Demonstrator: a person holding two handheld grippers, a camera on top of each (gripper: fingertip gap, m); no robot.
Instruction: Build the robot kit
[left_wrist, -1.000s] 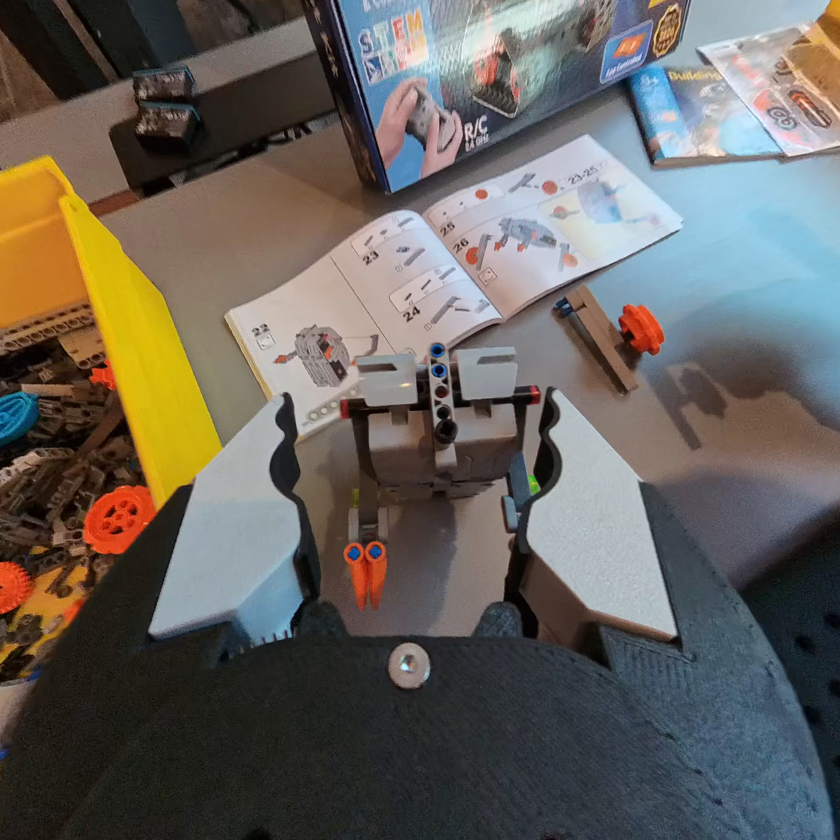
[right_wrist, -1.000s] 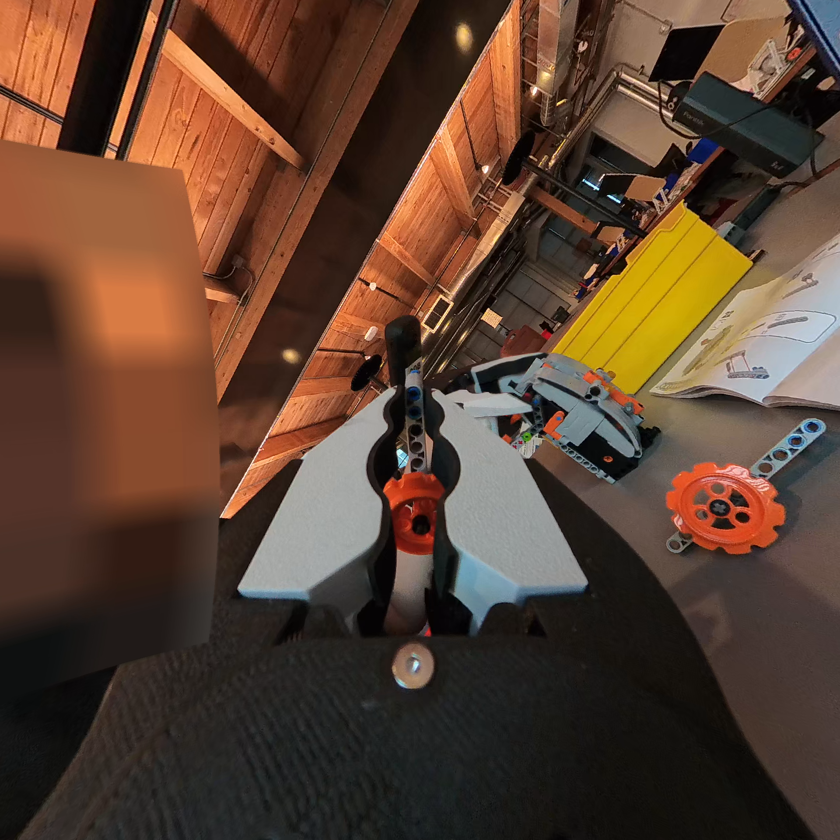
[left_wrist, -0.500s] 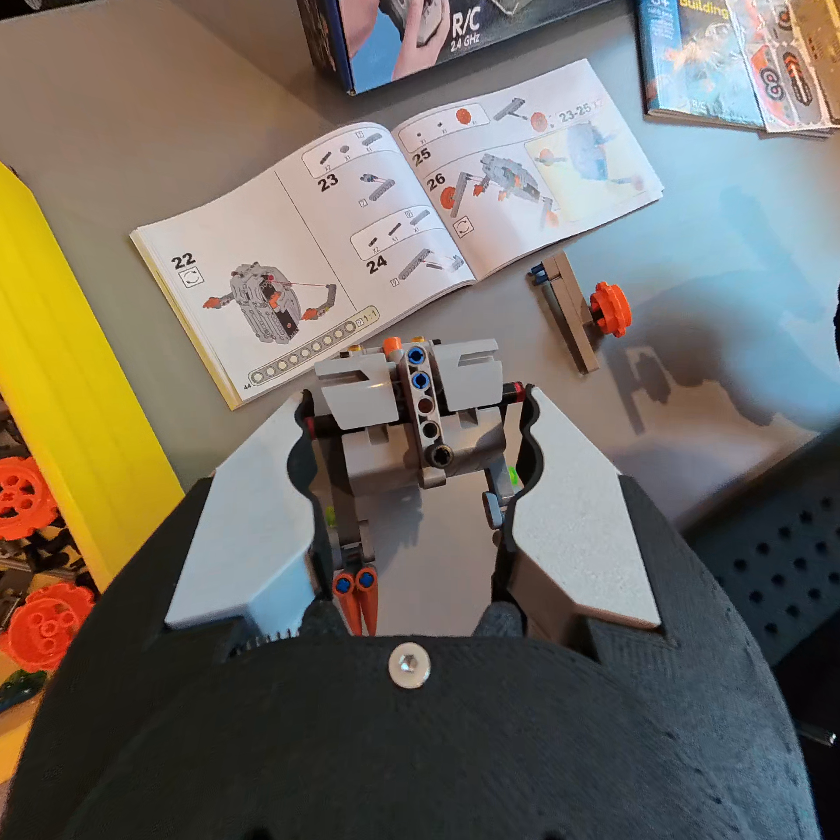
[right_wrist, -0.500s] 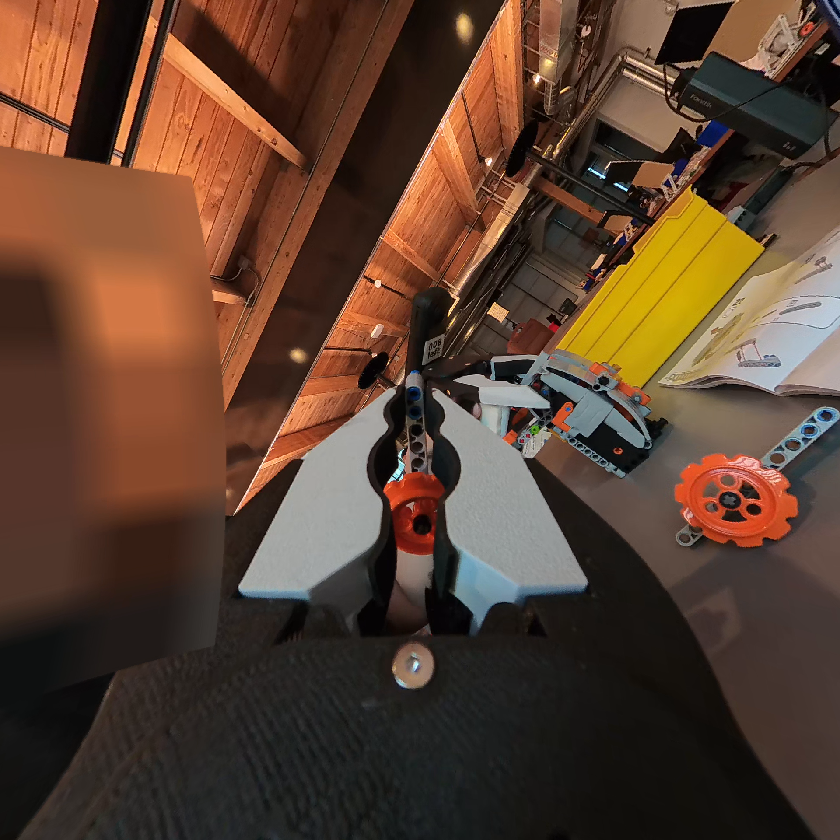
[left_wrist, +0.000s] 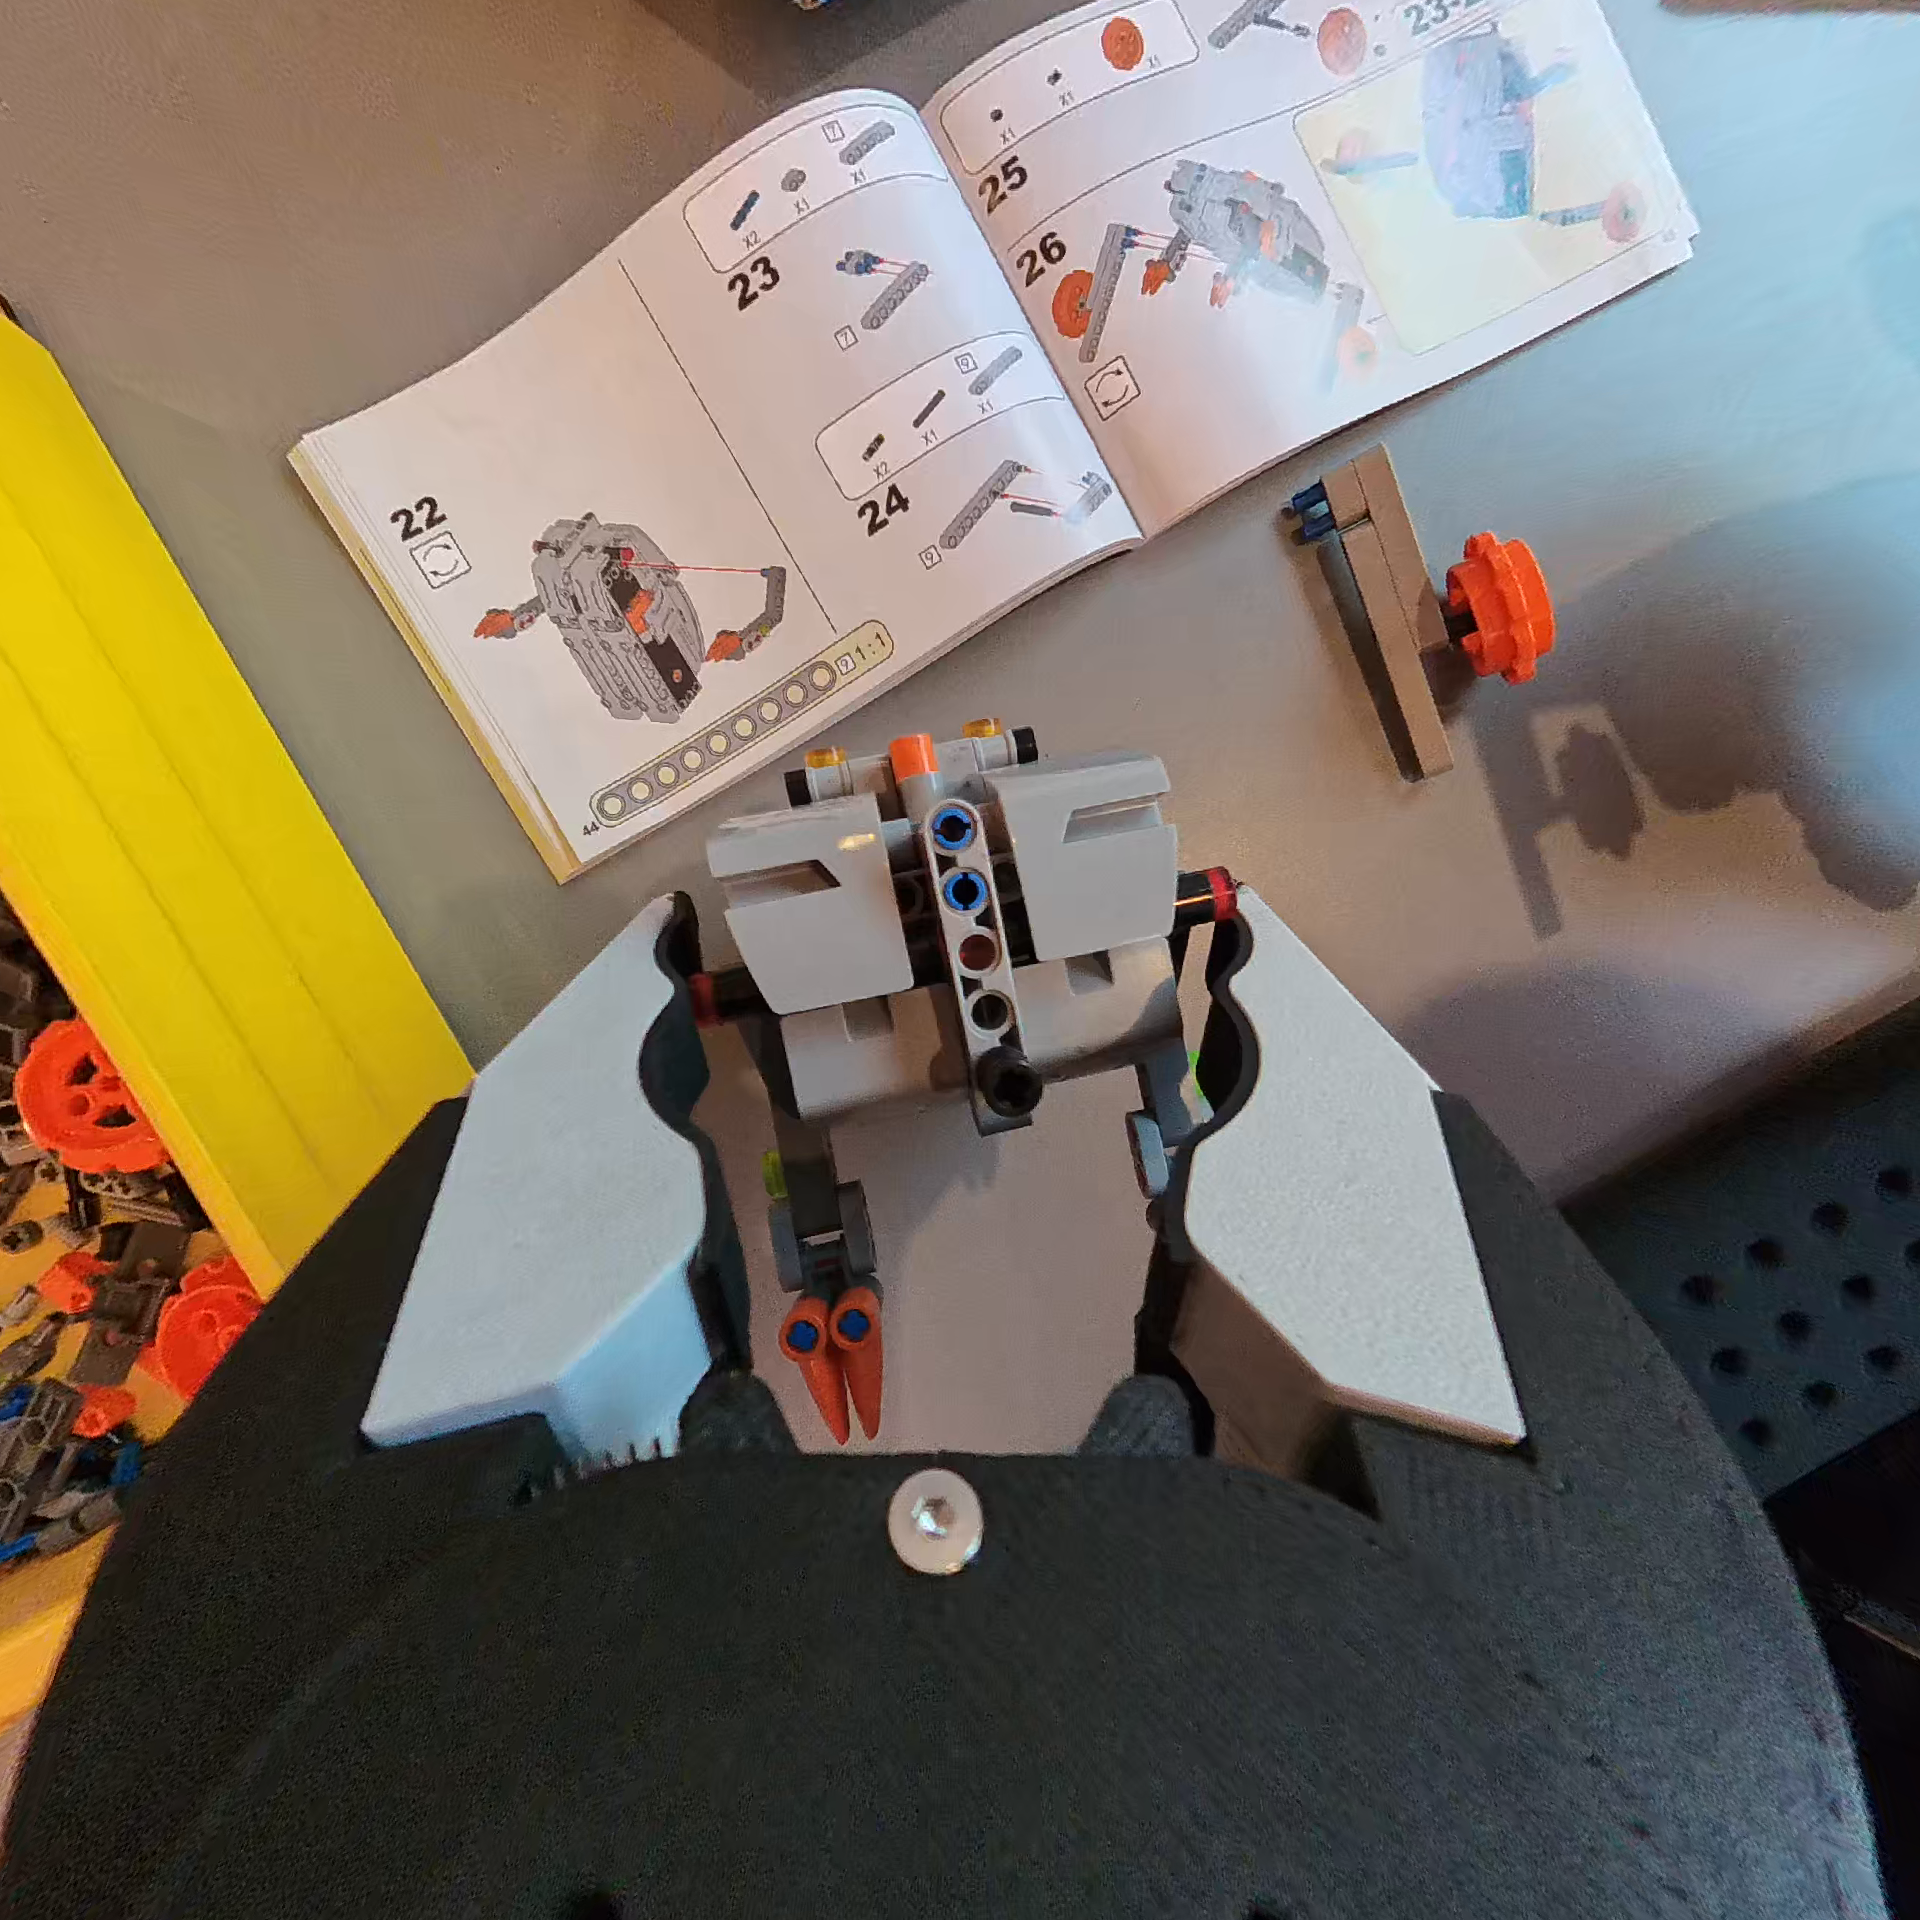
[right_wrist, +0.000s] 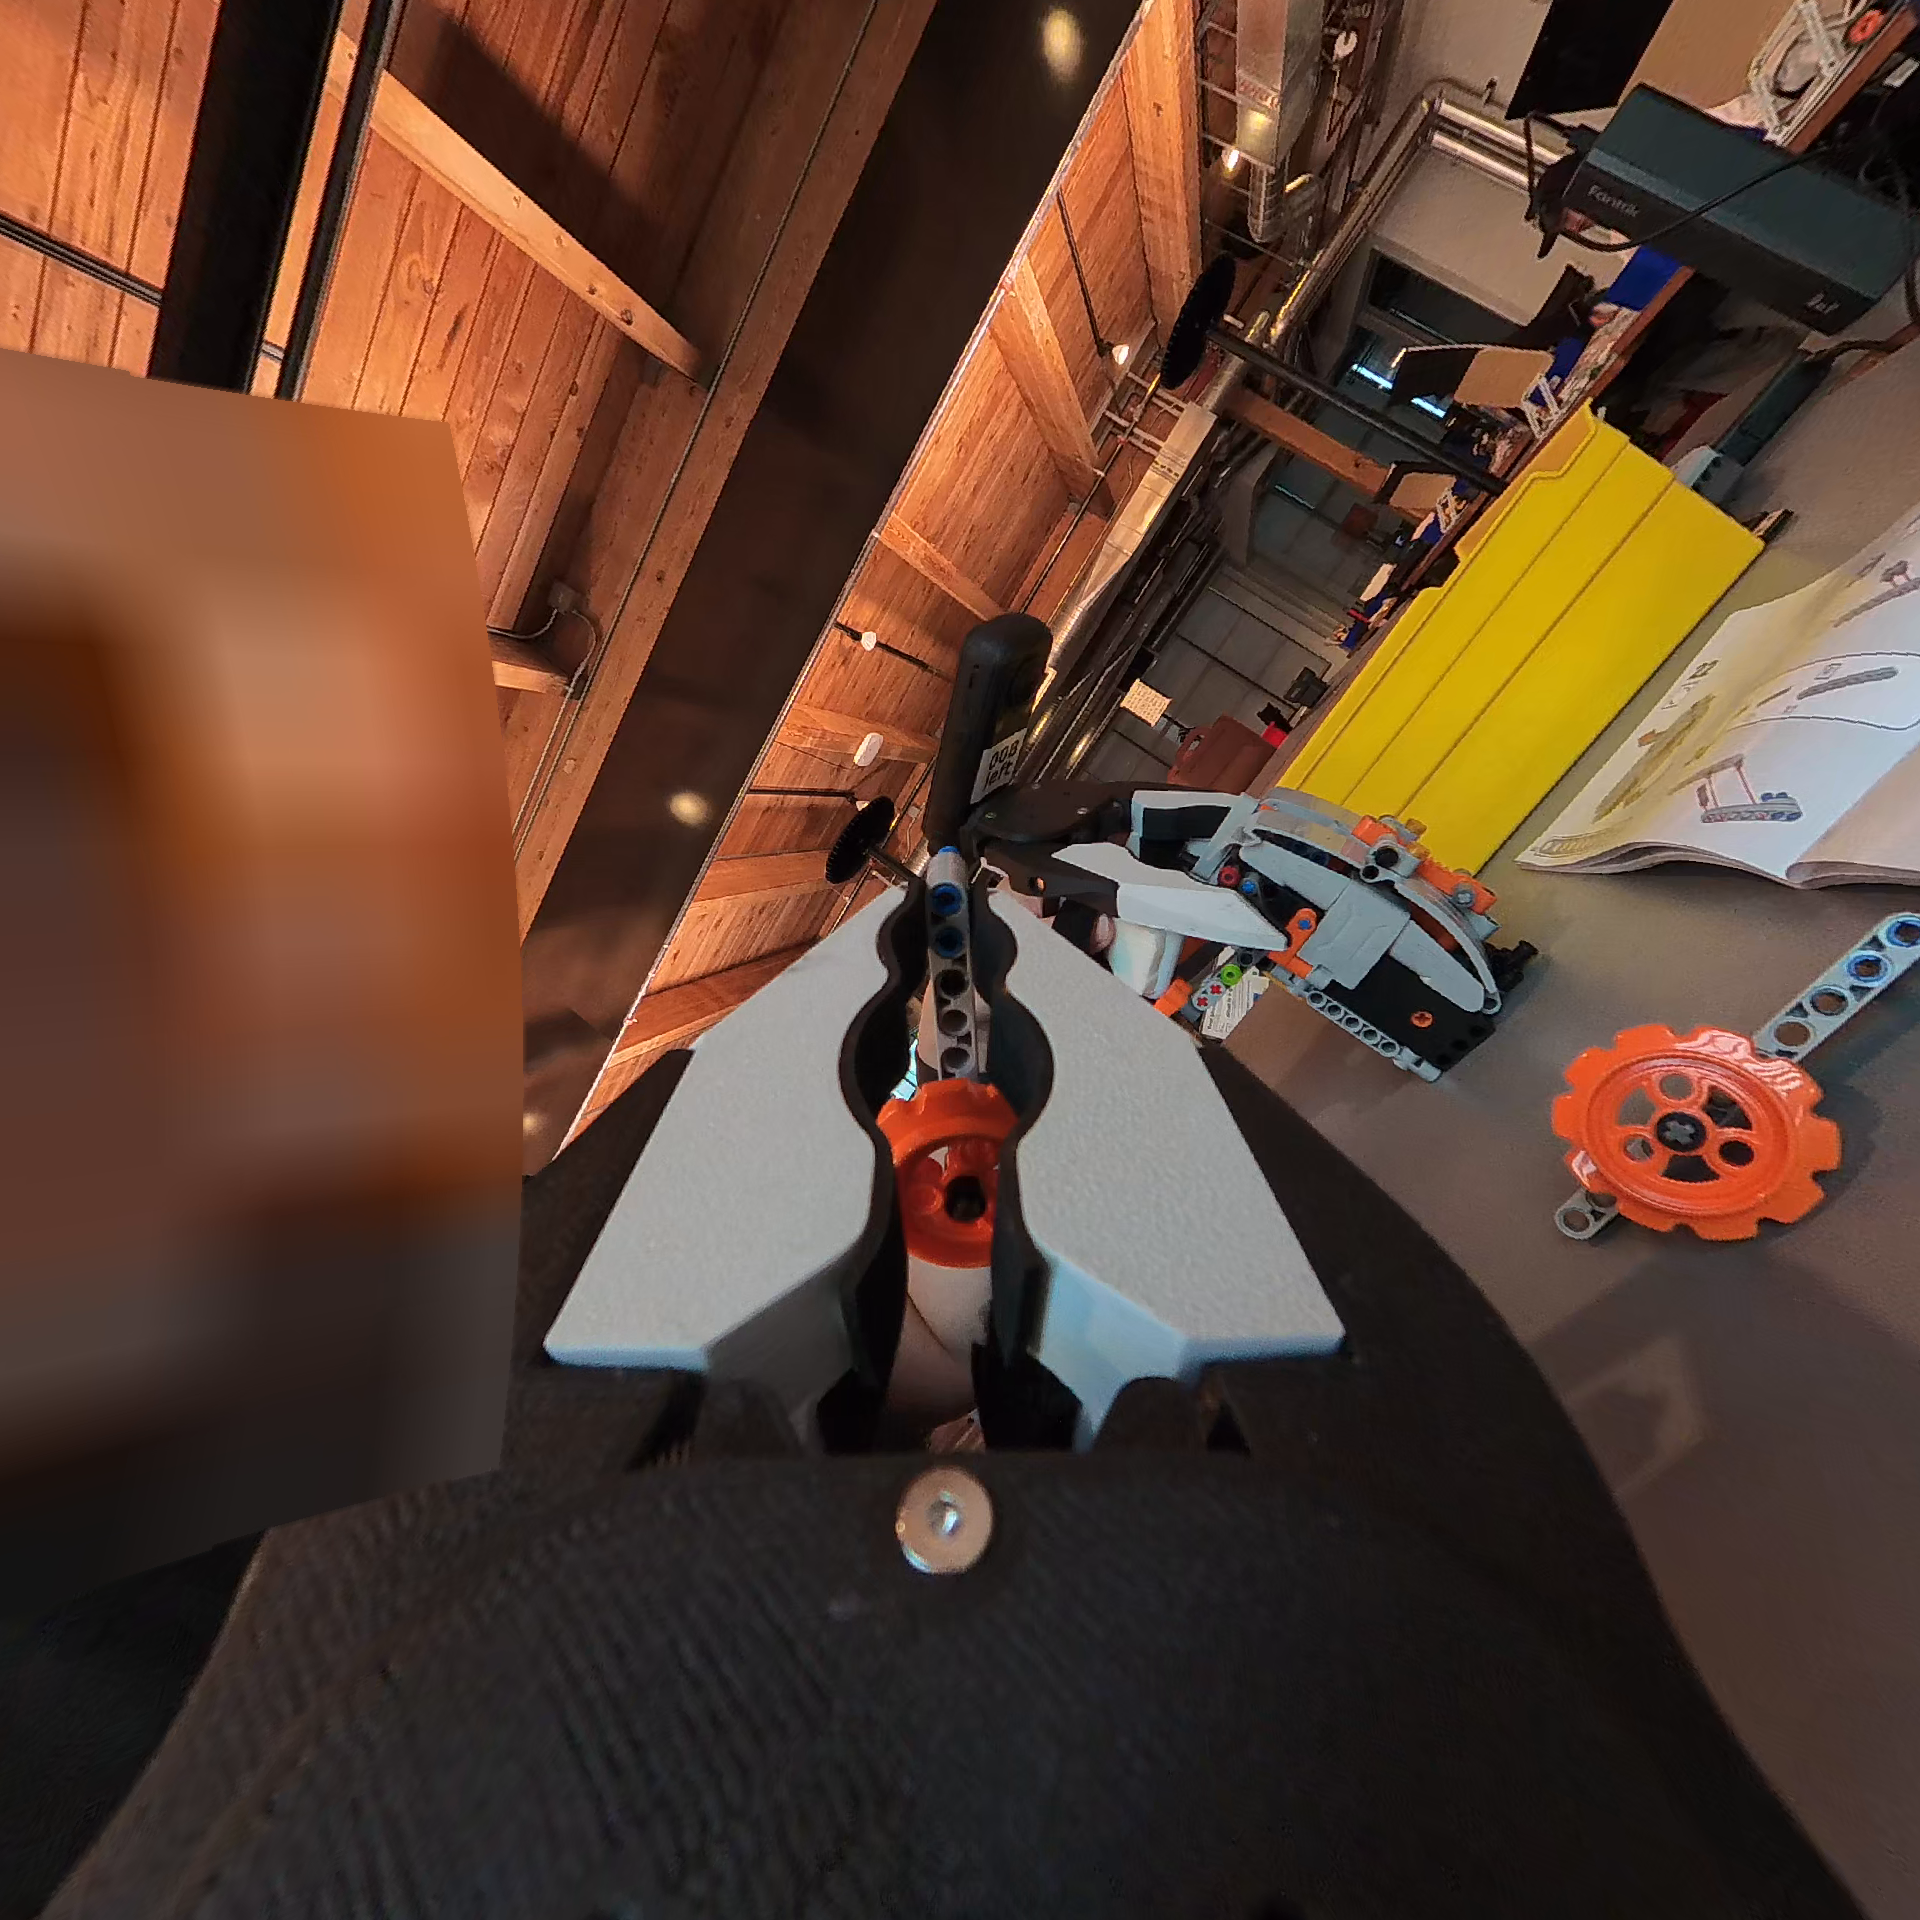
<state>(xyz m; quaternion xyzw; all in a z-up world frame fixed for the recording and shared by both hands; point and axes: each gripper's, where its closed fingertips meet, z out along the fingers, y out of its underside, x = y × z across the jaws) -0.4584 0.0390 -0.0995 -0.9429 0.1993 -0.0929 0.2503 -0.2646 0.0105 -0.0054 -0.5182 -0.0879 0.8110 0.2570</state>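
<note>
Grey brick-built model (left_wrist: 940, 935) sits clenched between the left gripper (left_wrist: 951, 997) fingers, now lower over the desk (left_wrist: 1351, 935) with the open booklet (left_wrist: 883, 364) at 12 o'clock — the right gripper (right_wrist: 956, 997) stays clamped on a holed beam (right_wrist: 951, 987) bearing an orange wheel (right_wrist: 945, 1184).

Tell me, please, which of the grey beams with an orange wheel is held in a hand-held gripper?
The beam with the small orange wheel, clamped upright in the right hand-held gripper; the beam with the large orange wheel lies flat on the table.
</note>
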